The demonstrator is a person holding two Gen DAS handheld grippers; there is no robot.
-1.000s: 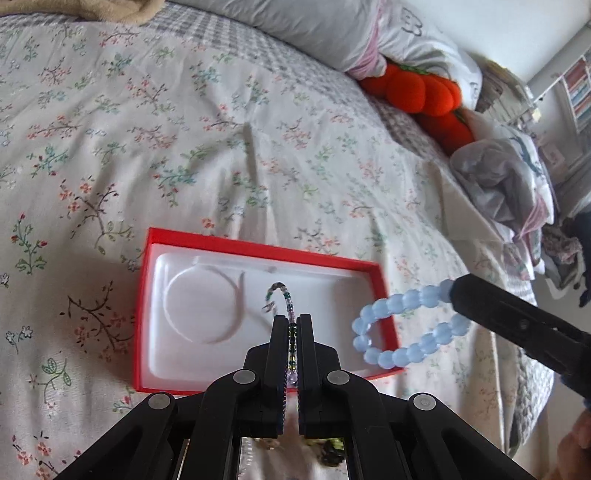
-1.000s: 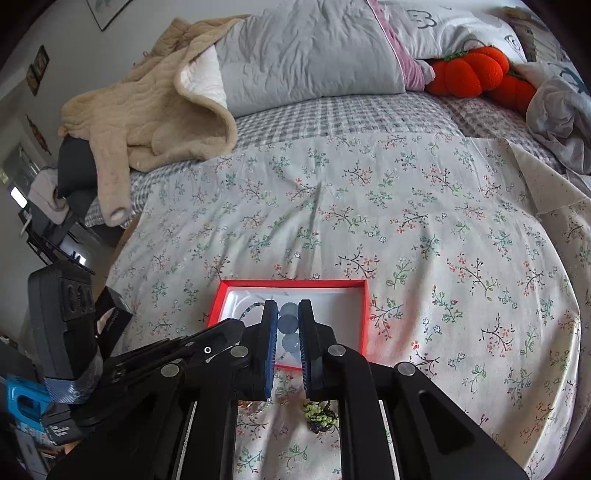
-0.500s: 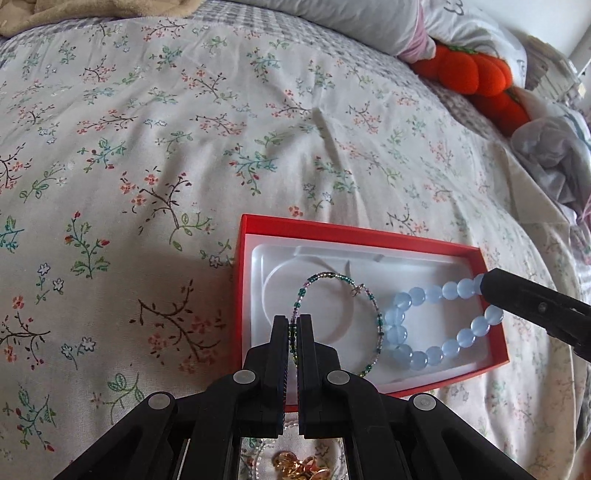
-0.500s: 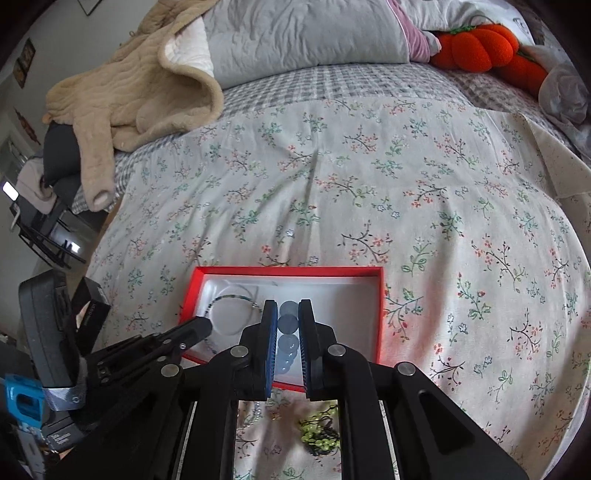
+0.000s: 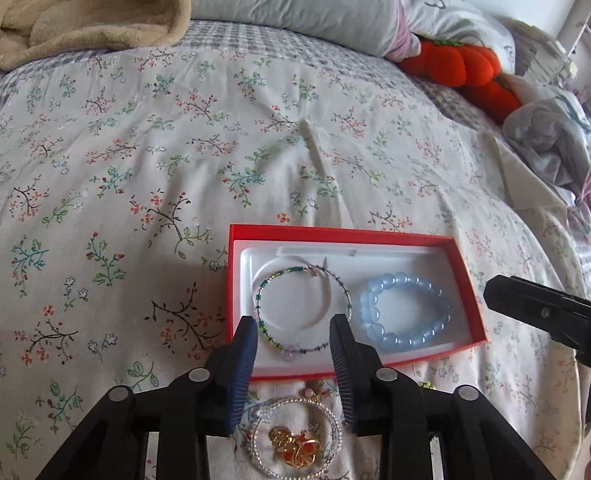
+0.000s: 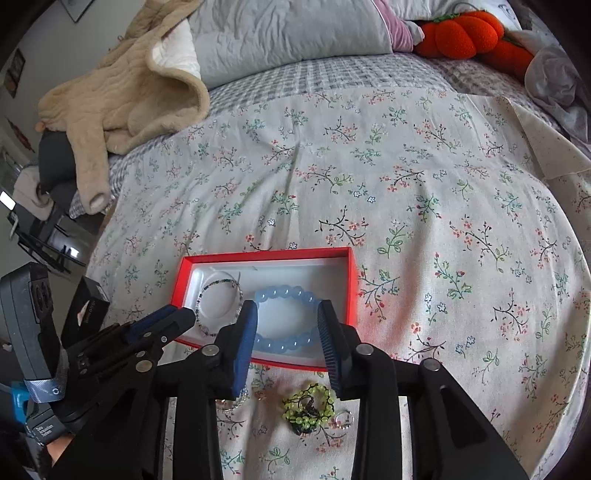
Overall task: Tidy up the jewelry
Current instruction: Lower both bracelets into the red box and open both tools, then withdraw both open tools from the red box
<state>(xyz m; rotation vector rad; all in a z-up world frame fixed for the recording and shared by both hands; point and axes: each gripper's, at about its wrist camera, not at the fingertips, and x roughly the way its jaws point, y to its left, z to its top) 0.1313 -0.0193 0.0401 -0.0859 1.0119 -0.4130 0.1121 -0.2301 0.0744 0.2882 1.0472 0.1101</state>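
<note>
A red box (image 5: 334,231) with a white insert lies on the flowered bedspread; it also shows in the right wrist view (image 6: 352,280). In it lie a thin green-and-purple beaded bracelet (image 5: 266,287) on the left and a pale blue bead bracelet (image 5: 373,325) on the right (image 6: 280,293). My left gripper (image 5: 293,323) is open and empty over the box's near edge above the thin bracelet. My right gripper (image 6: 286,308) is open and empty above the blue bracelet. Loose jewelry lies in front of the box: a clear bead bracelet with gold pieces (image 5: 295,443) and a yellow-green bead bracelet (image 6: 308,404).
A beige blanket (image 6: 122,96) and grey pillow (image 6: 288,33) lie at the bed's head, orange plush pumpkins (image 6: 465,31) at the far right. A small ring (image 6: 345,417) lies by the green beads. Dark furniture (image 6: 48,236) stands off the bed's left side.
Both grippers opened and let go: the thin bracelet and the blue bracelet now lie in the box. Both grippers drew back slightly toward the box's near edge.
</note>
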